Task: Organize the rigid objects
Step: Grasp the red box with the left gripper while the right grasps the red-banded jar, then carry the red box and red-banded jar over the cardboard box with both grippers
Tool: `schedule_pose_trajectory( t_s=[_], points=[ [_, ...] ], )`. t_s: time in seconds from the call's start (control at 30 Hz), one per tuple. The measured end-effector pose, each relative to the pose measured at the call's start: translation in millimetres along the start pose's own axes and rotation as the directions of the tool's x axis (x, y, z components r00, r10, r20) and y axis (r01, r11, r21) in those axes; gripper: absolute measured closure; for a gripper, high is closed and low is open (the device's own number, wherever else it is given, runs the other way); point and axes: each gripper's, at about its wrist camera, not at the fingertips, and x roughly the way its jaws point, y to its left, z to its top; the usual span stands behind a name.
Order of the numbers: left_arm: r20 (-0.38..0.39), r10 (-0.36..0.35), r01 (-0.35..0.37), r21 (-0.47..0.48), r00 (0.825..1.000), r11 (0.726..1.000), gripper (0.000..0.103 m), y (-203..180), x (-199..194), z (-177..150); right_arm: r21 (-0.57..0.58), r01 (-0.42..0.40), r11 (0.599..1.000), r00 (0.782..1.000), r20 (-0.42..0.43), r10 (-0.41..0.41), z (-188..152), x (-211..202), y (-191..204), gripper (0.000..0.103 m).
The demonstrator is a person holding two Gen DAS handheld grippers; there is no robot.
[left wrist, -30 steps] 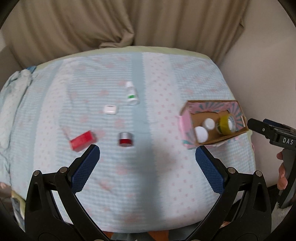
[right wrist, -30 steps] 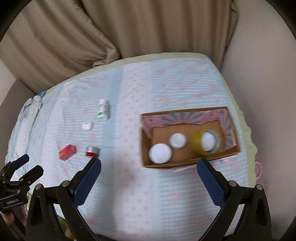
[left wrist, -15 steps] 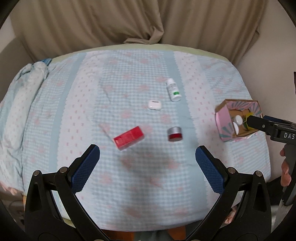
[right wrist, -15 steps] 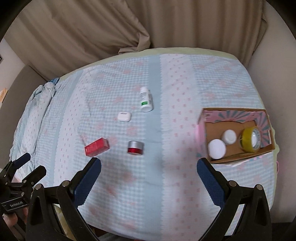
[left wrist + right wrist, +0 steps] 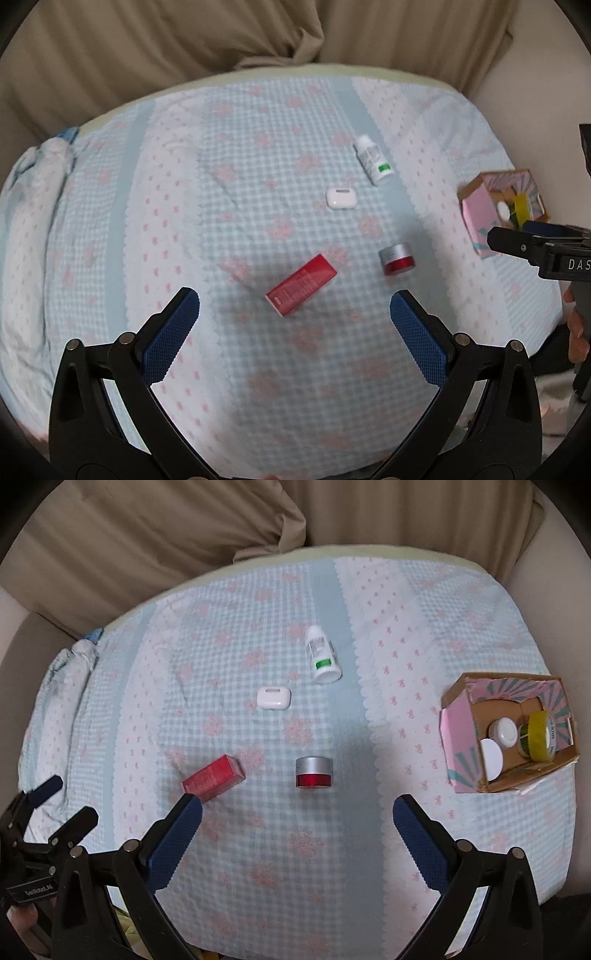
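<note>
The red box (image 5: pixel 301 285) lies just ahead of the wide-open, empty left gripper (image 5: pixel 294 312), its long axis slanted across the jaws, nearer than the open right gripper (image 5: pixel 297 821).

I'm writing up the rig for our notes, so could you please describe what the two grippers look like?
Both are alike: the left gripper and right gripper have black angular frames with silver rivets, and fingers lined with dark blue textured pads. White lettering marks the bodies: "DAS" on the right, "GenRobot.AI" on the left. No cables show. A bare hand shows, its sleeve out of view.
</note>
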Motion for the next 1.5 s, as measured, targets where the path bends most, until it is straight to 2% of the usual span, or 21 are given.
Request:
schedule_pose_trajectory(
  t_s=[0.17, 0.33, 0.47, 0.67, 0.73, 0.8, 0.83, 0.93, 1.03, 1.07, 1.1, 1.13, 1.2, 1.33, 1.5],
  points=[
    [-0.059, 0.014, -0.007, 0.105, 0.998, 0.994, 0.000, 3.4, 46.5, 9.4, -0.008, 0.026, 1.000, 0.998, -0.060, -0.027, 5.1, 42.3, 0.1, 0.000],
    [-0.154, 0.005, 0.032, 0.236, 0.988, 0.971, 0.000, -5.7, 105.7, 8.7, -0.005, 0.023, 1.000, 0.990, -0.138, -0.024, 10.6, 92.0, -6.4, 0.000],
    [-0.206, 0.032, 0.048, 0.374, 0.978, 0.926, 0.000, -21.1, 147.5, 1.0, 0.014, 0.022, 1.000, 0.980, -0.198, -0.019, 12.7, 132.5, -10.9, 0.000],
    [-0.264, 0.064, 0.091, 0.535, 0.963, 0.840, 0.001, -41.1, 204.5, -10.1, 0.029, 0.050, 0.998, 0.954, -0.298, -0.039, 11.9, 193.3, -18.7, 0.000],
    [-0.274, 0.071, 0.102, 0.568, 0.959, 0.817, 0.003, -44.5, 215.7, -13.7, 0.061, 0.044, 0.997, 0.946, -0.325, -0.022, 12.2, 210.5, -22.8, 0.000],
    [-0.296, 0.078, 0.118, 0.591, 0.952, 0.798, 0.009, -48.3, 228.0, -15.9, 0.062, 0.065, 0.996, 0.939, -0.341, -0.040, 11.8, 221.9, -22.6, 0.001],
    [-0.311, 0.083, 0.127, 0.598, 0.947, 0.791, 0.009, -49.9, 234.2, -17.6, 0.056, 0.075, 0.996, 0.936, -0.348, -0.051, 11.5, 225.9, -21.7, 0.004],
    [-0.334, 0.106, 0.137, 0.628, 0.937, 0.766, 0.020, -54.5, 249.1, -24.8, 0.045, 0.091, 0.995, 0.923, -0.379, -0.067, 9.6, 239.9, -19.1, 0.013],
    [-0.355, 0.091, 0.164, 0.624, 0.930, 0.764, 0.033, -54.7, 254.4, -28.8, 0.062, 0.087, 0.994, 0.918, -0.392, -0.055, 9.2, 246.6, -18.4, 0.024],
    [-0.358, 0.086, 0.169, 0.622, 0.930, 0.764, 0.041, -54.6, 255.3, -29.6, 0.061, 0.089, 0.994, 0.918, -0.391, -0.058, 9.5, 247.7, -17.7, 0.028],
    [-0.367, 0.081, 0.177, 0.616, 0.927, 0.768, 0.054, -54.3, 256.7, -29.9, 0.053, 0.097, 0.994, 0.917, -0.392, -0.068, 9.9, 248.7, -16.7, 0.037],
    [-0.385, 0.072, 0.191, 0.604, 0.920, 0.774, 0.058, -54.0, 258.1, -30.0, 0.047, 0.104, 0.994, 0.916, -0.393, -0.077, 9.8, 250.1, -17.0, 0.047],
    [-0.387, 0.074, 0.189, 0.596, 0.919, 0.780, 0.058, -54.5, 258.8, -29.4, 0.031, 0.131, 0.991, 0.913, -0.394, -0.108, 11.5, 251.5, -16.1, 0.053],
    [-0.381, 0.076, 0.177, 0.587, 0.921, 0.790, 0.059, -53.4, 256.6, -30.9, 0.045, 0.127, 0.991, 0.914, -0.393, -0.099, 11.1, 251.9, -17.8, 0.053],
    [-0.382, 0.048, 0.172, 0.521, 0.923, 0.836, 0.062, -43.9, 249.2, -26.6, 0.049, 0.118, 0.992, 0.923, -0.374, -0.091, 11.5, 247.7, -22.9, 0.053]
  ],
)
